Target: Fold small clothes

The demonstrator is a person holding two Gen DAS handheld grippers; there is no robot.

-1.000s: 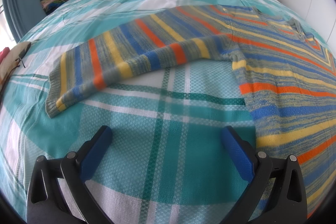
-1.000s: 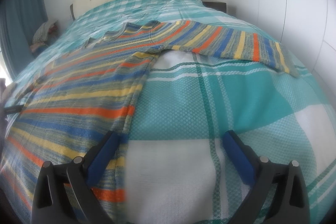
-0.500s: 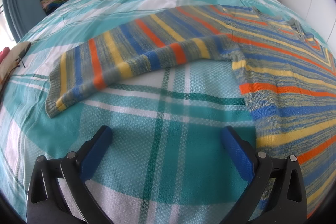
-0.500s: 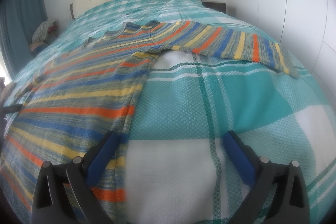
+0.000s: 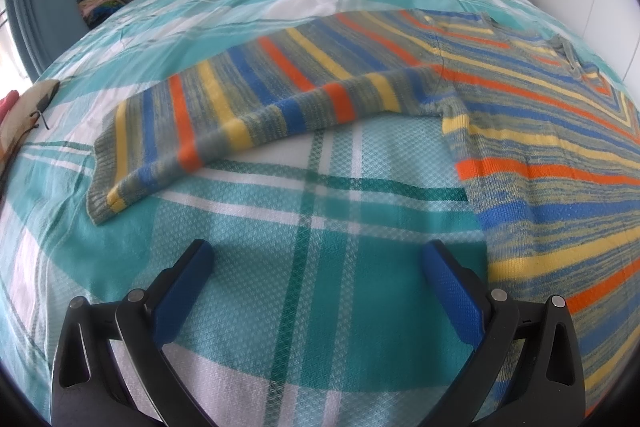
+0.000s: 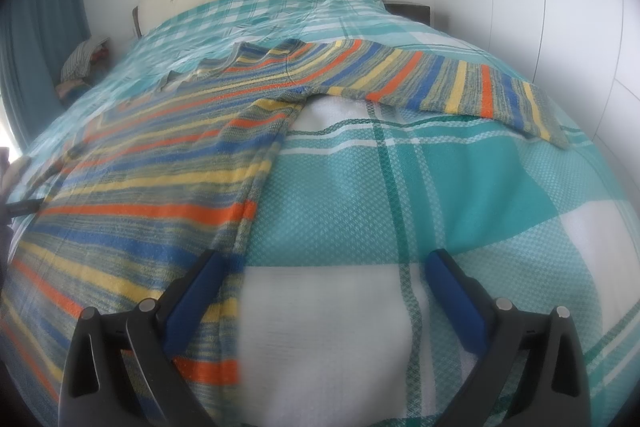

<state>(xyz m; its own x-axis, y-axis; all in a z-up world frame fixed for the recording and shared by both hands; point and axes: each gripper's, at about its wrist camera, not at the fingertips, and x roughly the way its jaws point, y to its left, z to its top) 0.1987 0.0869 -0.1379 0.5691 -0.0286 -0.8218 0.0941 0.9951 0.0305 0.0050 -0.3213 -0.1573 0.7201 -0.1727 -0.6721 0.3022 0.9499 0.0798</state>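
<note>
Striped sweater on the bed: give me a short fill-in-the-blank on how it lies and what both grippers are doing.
1. The striped sweater lies flat on a ____ with a teal checked cover.
2. Its sleeves are spread out, not yet ____.
3. The left gripper has its fingers ____ and holds nothing.
4. The right gripper hangs over the sweater's ____ edge.

Missing words: bed; folded; open; side

There are no words, numbers, labels or signs to read in either view.
</note>
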